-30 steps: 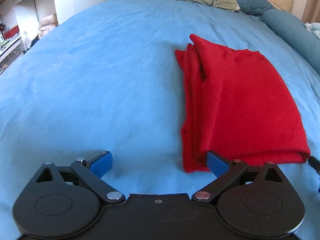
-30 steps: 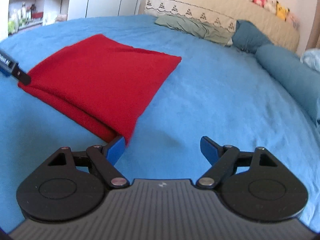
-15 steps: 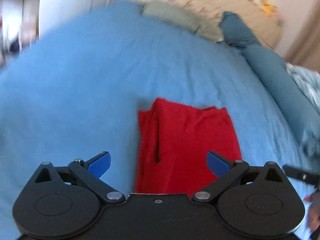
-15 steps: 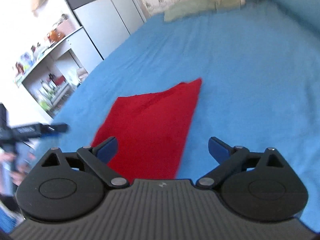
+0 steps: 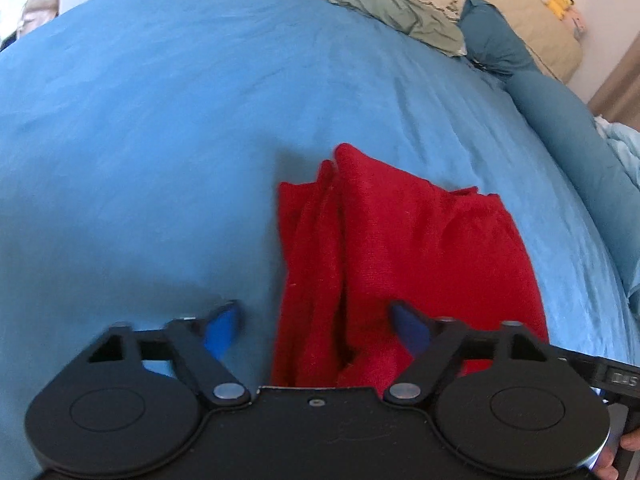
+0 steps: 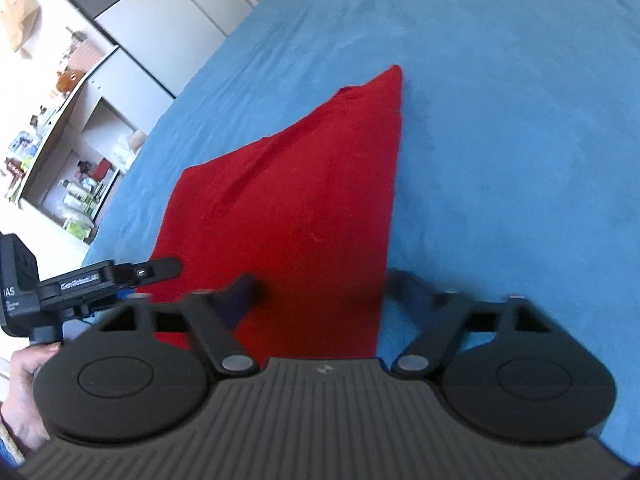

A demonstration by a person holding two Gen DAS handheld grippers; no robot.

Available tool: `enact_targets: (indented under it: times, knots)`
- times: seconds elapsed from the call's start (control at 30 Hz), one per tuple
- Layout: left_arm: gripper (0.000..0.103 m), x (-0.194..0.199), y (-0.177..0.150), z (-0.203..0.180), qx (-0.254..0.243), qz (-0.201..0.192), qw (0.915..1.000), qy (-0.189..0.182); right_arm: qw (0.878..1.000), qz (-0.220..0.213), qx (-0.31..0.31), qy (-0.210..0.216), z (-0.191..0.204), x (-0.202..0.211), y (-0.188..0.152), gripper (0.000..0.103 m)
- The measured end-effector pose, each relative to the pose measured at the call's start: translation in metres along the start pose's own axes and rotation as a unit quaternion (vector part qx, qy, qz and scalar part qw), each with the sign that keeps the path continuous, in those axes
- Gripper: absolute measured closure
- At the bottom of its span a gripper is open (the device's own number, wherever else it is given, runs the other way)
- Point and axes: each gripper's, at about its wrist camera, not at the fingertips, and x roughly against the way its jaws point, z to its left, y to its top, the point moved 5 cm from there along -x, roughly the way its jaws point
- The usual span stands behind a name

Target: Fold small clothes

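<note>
Both our tongs have lifted back from the red cloth's near corners.

Left tongs [image 5: 316, 326] and right tongs [image 6: 322, 292] gape wide, empty, above the folded red cloth [image 5: 404, 256] on the blue bed [image 5: 160, 140]; lettering at nine o'clock is too blurred to read.

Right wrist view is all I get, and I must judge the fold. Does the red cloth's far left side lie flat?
Observer: No. In the left wrist view the red cloth shows bunched layers with a crease along its left edge.
Operator: Is the left gripper holding it?
Observer: No, the left gripper is open, one fingertip over the blue bedsheet.
Operator: Anything past the cloth?
Observer: A teal bolster along the bed's right side.
</note>
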Motion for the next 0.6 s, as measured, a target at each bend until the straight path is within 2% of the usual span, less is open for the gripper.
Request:
enact_targets:
  times: [0.03, 0.07, 0.13, 0.27, 0.43, 0.6]
  knots:
    - [0.064, -0.002, 0.000, -0.003, 0.005, 0.006, 0.9998, -0.018, 1.000, -0.002, 0.002, -0.002, -0.001, -0.002, 0.001, 0.038]
    - [0.069, -0.004, 0.000, -0.006, 0.016, 0.013, 0.9992, -0.034, 1.000, -0.007, 0.006, -0.006, 0.001, -0.002, 0.002, 0.050]
    - [0.076, 0.001, 0.002, -0.013, 0.001, 0.007, 0.9998, -0.019, 1.000, -0.011, 0.012, -0.008, 0.003, -0.002, 0.003, 0.060]
    - [0.080, 0.018, 0.001, -0.033, -0.047, -0.022, 0.9987, 0.003, 0.999, -0.030, 0.030, -0.011, 0.017, 0.009, 0.008, 0.066]
    - [0.081, 0.069, -0.007, -0.069, -0.075, -0.044, 0.9962, -0.011, 0.998, -0.051, 0.048, 0.004, 0.033, 0.052, 0.011, 0.066]
    - [0.081, 0.116, -0.048, -0.107, -0.080, -0.060, 0.9933, -0.058, 0.996, -0.071, 0.061, 0.012, 0.022, 0.131, -0.016, 0.066]
